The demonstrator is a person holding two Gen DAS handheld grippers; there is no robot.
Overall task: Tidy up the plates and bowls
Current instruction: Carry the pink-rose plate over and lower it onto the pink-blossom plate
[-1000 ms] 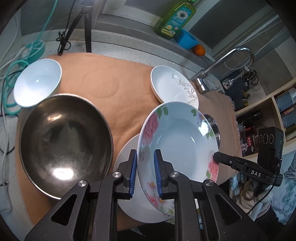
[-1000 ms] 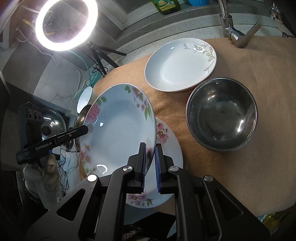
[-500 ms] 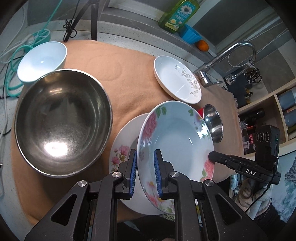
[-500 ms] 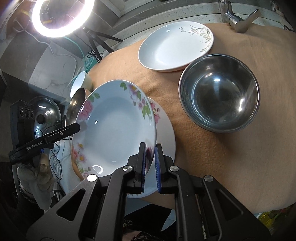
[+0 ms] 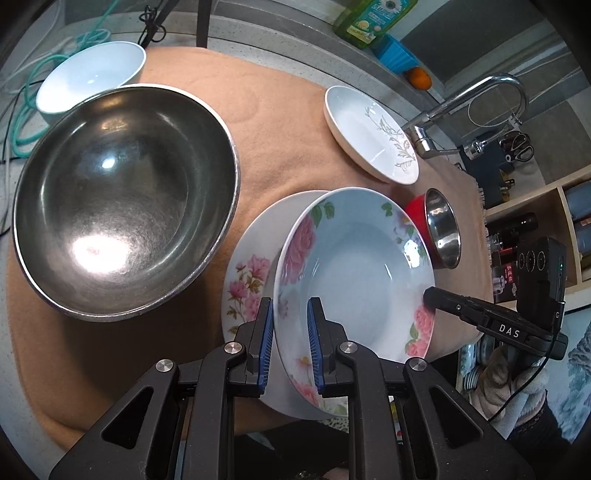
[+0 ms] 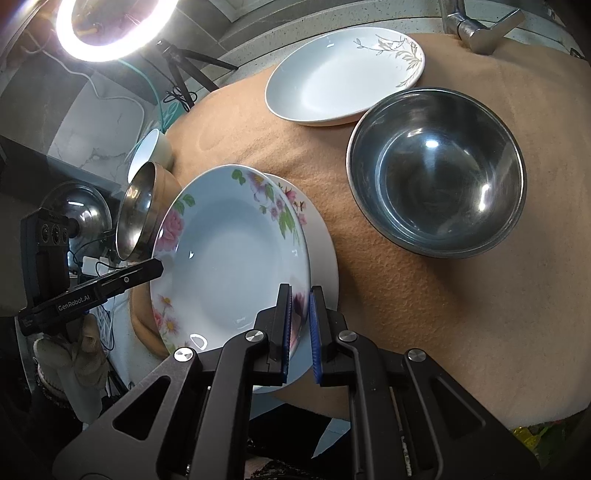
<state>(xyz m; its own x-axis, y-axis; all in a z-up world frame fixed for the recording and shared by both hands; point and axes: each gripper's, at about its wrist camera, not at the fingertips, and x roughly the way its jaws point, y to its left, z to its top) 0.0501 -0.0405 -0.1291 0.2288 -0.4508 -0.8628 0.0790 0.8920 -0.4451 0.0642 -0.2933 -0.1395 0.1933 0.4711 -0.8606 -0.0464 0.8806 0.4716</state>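
A deep flowered plate (image 5: 354, 266) (image 6: 229, 258) is held between both grippers, low over a flat flowered plate (image 5: 251, 266) (image 6: 325, 254) on the tan cloth. My left gripper (image 5: 290, 325) is shut on its near rim. My right gripper (image 6: 299, 317) is shut on the opposite rim; its tip shows in the left wrist view (image 5: 432, 295). A large steel bowl (image 5: 122, 221) (image 6: 436, 170) sits beside the plates. A white leaf-pattern plate (image 5: 369, 133) (image 6: 343, 85) lies at the back.
A white bowl (image 5: 88, 77) (image 6: 147, 158) stands at the cloth's far left corner. A small steel bowl in a red one (image 5: 441, 232) sits right of the plates. A tap (image 5: 472, 96), soap bottle (image 5: 373, 18) and shelves (image 5: 535, 221) ring the counter.
Both grippers have carried the deep flowered plate lower and closer over the flat flowered plate. The grip on it is unchanged.
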